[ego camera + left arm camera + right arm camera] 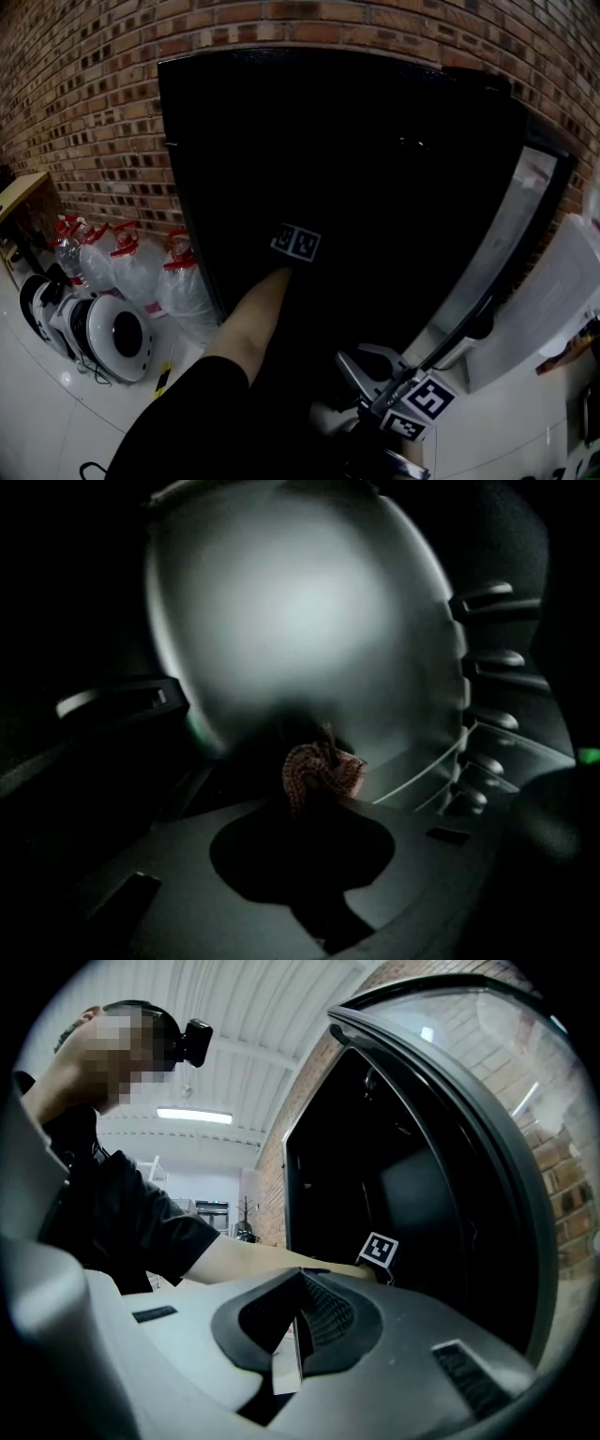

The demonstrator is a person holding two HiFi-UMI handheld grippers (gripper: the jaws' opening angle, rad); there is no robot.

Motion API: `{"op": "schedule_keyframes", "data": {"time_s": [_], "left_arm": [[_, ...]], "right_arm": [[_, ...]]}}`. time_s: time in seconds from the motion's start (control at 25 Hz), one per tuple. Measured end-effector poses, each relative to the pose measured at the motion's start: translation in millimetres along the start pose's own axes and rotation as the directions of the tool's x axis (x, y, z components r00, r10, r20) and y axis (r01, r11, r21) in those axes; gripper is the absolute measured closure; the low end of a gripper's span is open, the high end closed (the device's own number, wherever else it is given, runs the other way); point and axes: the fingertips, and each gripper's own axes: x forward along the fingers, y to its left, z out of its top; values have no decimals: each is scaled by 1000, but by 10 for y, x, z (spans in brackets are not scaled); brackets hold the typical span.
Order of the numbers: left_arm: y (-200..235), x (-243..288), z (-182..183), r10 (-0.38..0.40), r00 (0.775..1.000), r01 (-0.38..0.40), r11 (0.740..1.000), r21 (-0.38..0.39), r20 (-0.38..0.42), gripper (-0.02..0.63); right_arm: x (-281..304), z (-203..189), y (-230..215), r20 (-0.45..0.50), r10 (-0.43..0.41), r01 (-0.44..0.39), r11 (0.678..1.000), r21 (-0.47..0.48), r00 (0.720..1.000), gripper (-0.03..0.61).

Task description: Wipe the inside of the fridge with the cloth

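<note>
The black fridge (234, 131) stands open and its inside is dark in the head view. My left arm reaches into it, and only the marker cube (296, 242) of the left gripper shows there. In the left gripper view the left gripper (319, 785) is shut on a bunched reddish patterned cloth (322, 772), close to the pale back wall (300, 611) of the fridge. My right gripper (298, 1321) is shut with nothing in it. It hangs low in front of the fridge (361, 361), beside the open door (506, 244).
Ribbed shelf rails (487, 658) line the fridge's right inner wall. Several clear water bottles with red caps (141, 262) and a round white appliance (112, 333) stand on the floor at the left against the brick wall. A white bin (553, 300) stands at the right.
</note>
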Motion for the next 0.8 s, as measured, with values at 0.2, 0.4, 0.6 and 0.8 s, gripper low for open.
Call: {"op": "schedule_keyframes", "data": {"time_s": [0.2, 0.4, 0.6, 0.8], "left_arm": [[281, -125, -2, 118, 991, -97, 951, -295, 55, 565], [377, -227, -17, 166, 981, -114, 916, -385, 102, 565], [286, -453, 76, 81, 970, 40, 876, -481, 228, 565], [83, -907, 203, -52, 928, 232, 855, -464, 368, 565]], "right_arm": [[-15, 18, 44, 7, -8, 8, 1000, -7, 1000, 575], [-50, 16, 59, 4, -19, 19, 1000, -8, 1000, 574], [13, 77, 67, 16, -13, 13, 1000, 4, 1000, 575], [139, 100, 79, 6, 2, -2, 1000, -23, 1000, 575]]}}
